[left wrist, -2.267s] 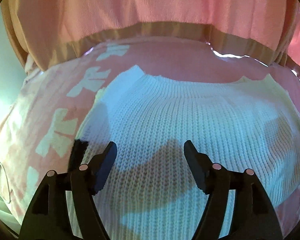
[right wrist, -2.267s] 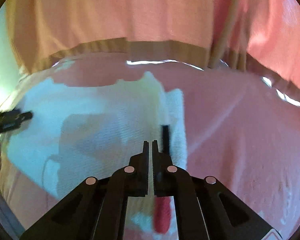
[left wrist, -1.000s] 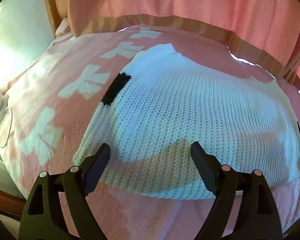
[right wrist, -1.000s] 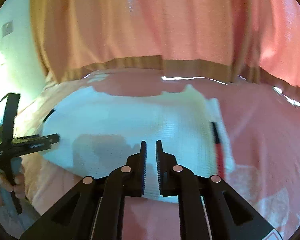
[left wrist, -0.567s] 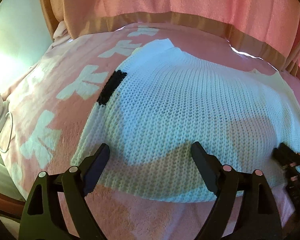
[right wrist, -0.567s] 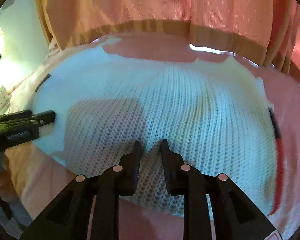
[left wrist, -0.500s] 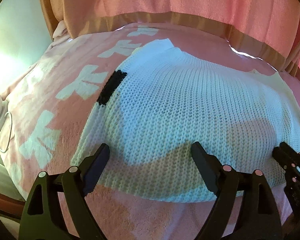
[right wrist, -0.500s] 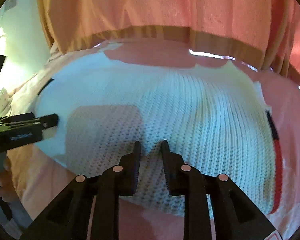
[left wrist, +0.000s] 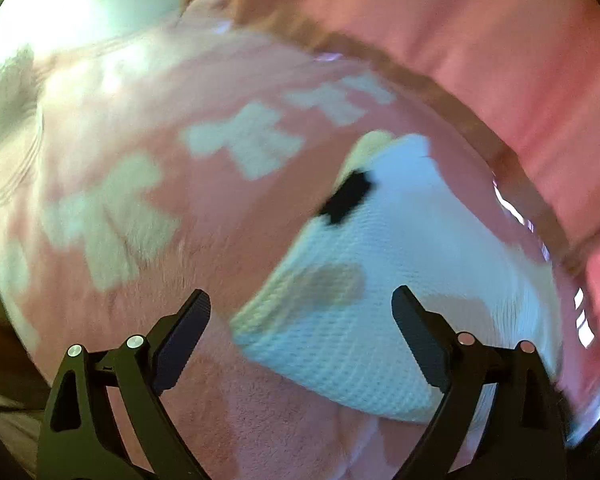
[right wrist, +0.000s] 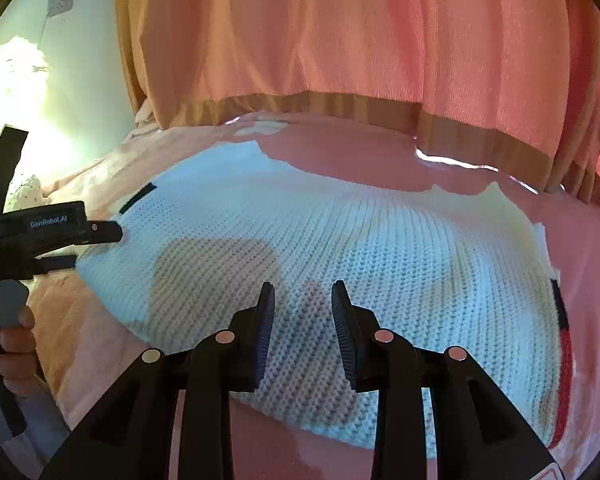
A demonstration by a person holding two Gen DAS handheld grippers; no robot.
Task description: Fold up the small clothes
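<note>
Right wrist view first: the right gripper (right wrist: 303, 296) is hovering with its jaws parted a little, having just been opening, nothing pinched between them, only the near hem of the white knit sweater (right wrist: 380, 248) lying below. That sweater is lying flat on the pink blanket (right wrist: 580, 216) of the bed, its long axis running side to side across this view, a black and red stripe (right wrist: 564, 352) sitting at its right end. Off to the left, a hand (right wrist: 12, 352) is holding the left gripper (right wrist: 84, 240) just beside the sweater's left edge.

Left wrist view now, and it is blurring: the left gripper (left wrist: 300, 312) is standing wide and released, its jaws having just been spreading further, and the near left corner of the sweater (left wrist: 380, 280) is lying between and just ahead of them, untouched. A black patch (left wrist: 348, 200) is showing on the far edge, white block shapes (left wrist: 244, 140) on the blanket beyond.

So the left hand looks nearer a corner, the right nearer the middle of the hem; the next grab probably turns on lifting that near edge. No containers are showing anywhere. A pink curtain (right wrist: 340, 32) is hanging behind.
</note>
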